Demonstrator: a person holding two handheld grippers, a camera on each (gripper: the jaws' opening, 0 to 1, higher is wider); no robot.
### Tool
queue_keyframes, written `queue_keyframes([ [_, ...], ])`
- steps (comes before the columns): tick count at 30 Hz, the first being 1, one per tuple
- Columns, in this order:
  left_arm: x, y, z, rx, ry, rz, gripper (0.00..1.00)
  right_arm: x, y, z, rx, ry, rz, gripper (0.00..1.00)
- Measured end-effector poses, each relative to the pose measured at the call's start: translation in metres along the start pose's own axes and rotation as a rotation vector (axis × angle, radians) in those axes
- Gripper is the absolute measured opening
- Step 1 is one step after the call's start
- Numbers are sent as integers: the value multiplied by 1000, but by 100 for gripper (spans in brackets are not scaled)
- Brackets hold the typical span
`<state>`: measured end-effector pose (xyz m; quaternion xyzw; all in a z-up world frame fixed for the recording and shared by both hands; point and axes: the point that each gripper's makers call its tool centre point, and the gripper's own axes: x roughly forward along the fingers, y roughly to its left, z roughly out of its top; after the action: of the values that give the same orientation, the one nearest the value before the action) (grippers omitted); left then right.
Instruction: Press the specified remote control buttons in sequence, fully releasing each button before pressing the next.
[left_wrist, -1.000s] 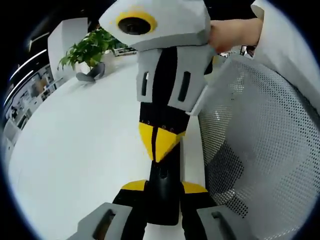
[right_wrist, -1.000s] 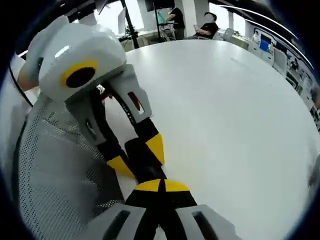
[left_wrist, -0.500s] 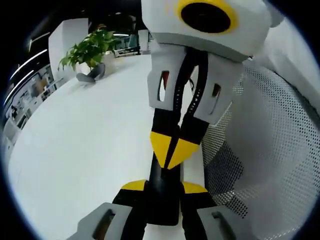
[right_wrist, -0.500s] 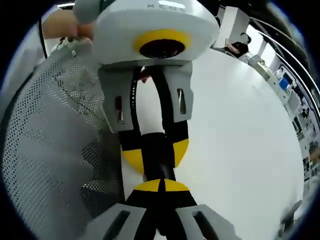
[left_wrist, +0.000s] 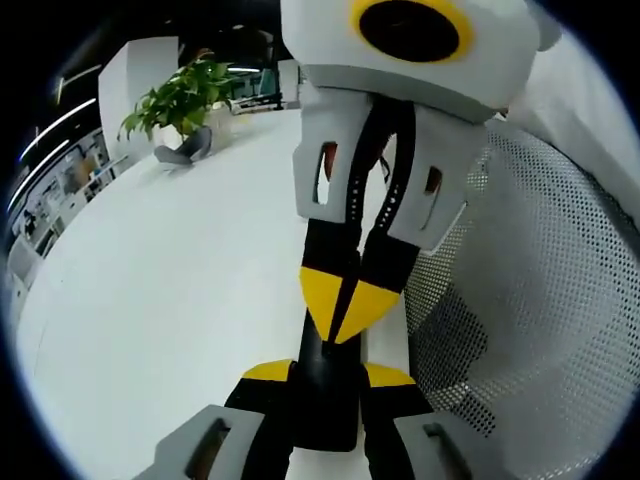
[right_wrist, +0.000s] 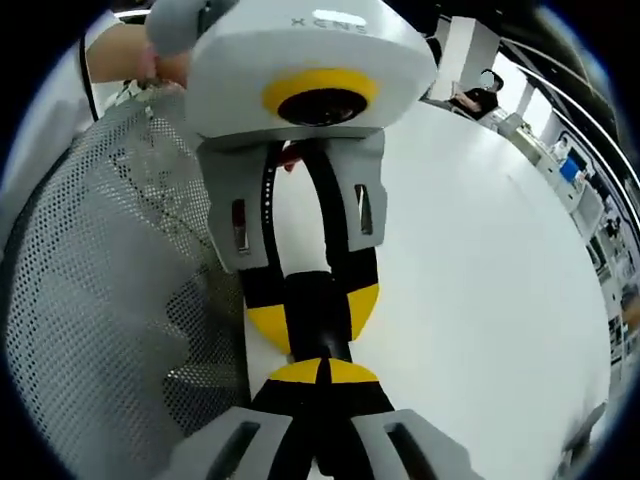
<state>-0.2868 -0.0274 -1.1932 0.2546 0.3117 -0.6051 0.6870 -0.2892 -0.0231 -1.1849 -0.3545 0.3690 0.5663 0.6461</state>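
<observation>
A black remote control is clamped between the yellow-tipped jaws of my left gripper, just above the white table. My right gripper comes in from above, jaws shut, and its yellow tips touch the remote's upper face. In the right gripper view, my own right gripper is shut with its tips meeting on the near end of the remote. The left gripper faces it and holds the remote by its sides. The buttons are hidden.
A white mesh chair back stands close beside both grippers, at the table's edge. A potted plant sits at the far side of the table. A hand holds the left gripper. A person sits far off.
Over the second, the right gripper swung round to face the left one head-on, its shut tips staying at the remote. In the last half second almost nothing has moved.
</observation>
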Motion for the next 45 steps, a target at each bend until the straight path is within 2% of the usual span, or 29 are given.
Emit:
queue_keyframes([
  [3,0,0,0,3,0,-3,24,1,0,0,23,14,9,0],
  [6,0,0,0,4,-2,-3,24,1,2,-1,-11,20,-11,0],
  [10,0,1,1,3,-5,-1,24,0,1,-2,-11,-12,-25,0],
  [11,0,1,1,2,-5,-1,24,-1,2,0,-52,-27,-31,0],
  [15,0,1,1,2,-7,-2,24,0,6,3,-99,-20,-51,0],
  [18,0,1,1,0,-8,-1,24,3,5,8,-82,-27,-33,0],
  [26,0,0,1,3,-6,-1,24,4,3,7,-56,-1,-9,0],
  [30,-2,2,0,3,9,6,24,4,1,8,11,-58,-30,0],
  [35,-2,3,0,6,12,2,24,3,1,8,-1,-75,-7,0],
  [37,-2,3,1,4,7,0,24,2,2,8,-28,-102,13,0],
  [39,-2,3,1,-1,-4,0,24,0,2,8,-16,-156,33,0],
  [41,-1,3,2,-7,-11,4,24,-3,2,2,-20,-164,32,0],
  [44,-1,3,2,-10,-13,7,24,-6,1,-4,-77,-159,18,7],
  [45,-1,4,2,-7,-12,5,24,-7,-1,-7,-70,-163,15,12],
])
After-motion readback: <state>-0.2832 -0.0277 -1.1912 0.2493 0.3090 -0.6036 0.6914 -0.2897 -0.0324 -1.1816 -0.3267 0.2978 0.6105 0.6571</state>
